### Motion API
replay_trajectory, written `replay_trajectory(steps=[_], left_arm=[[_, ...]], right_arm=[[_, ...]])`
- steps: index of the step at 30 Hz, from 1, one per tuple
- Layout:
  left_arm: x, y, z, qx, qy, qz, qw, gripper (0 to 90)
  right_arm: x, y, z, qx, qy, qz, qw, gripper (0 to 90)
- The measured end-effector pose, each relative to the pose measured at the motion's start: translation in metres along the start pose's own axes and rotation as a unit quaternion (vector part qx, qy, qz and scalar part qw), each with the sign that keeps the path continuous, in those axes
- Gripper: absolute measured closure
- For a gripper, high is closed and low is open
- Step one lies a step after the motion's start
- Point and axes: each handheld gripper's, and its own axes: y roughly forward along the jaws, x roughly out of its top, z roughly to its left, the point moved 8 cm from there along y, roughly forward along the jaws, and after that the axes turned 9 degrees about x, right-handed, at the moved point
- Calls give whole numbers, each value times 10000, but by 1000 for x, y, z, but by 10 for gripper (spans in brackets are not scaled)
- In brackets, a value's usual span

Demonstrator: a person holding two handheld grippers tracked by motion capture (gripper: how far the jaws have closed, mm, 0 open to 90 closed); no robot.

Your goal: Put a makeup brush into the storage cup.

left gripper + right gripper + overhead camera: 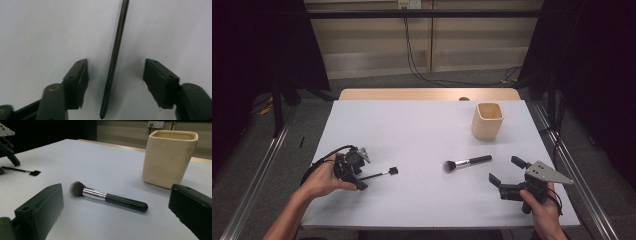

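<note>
The thin black applicator (pixel 113 62) is straddled on the counter (pixel 422 130) by the left claw (pixel 116 82), spread, untouched.

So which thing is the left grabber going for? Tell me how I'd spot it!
Look at the white table, near its left front corner. Between the left gripper and its open jaws lies a thin black brush. Unlike the fat fluffy brush in the middle, it is skinny as a stick with a tiny flat black tip.
</note>
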Motion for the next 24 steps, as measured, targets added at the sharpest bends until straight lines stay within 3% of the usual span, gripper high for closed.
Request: replay_trajectory(steps=[2, 5, 15, 24], left_arm=[[1, -1, -1, -35, 56, 109, 9999, 509], [2, -1, 0, -31, 134, 161, 9998, 552], [2, -1, 0, -53, 0, 163, 9999, 776], [2, -1, -2, -76, -24, 189, 9998, 858]], right_arm=[[-1, 1, 1, 22, -25, 24, 10000, 0], [-1, 2, 1, 46, -29, 43, 10000, 0], [-2, 2, 2, 57, -84, 73, 9999, 0], [-2, 3, 3, 28, -116, 99, 9999, 0]])
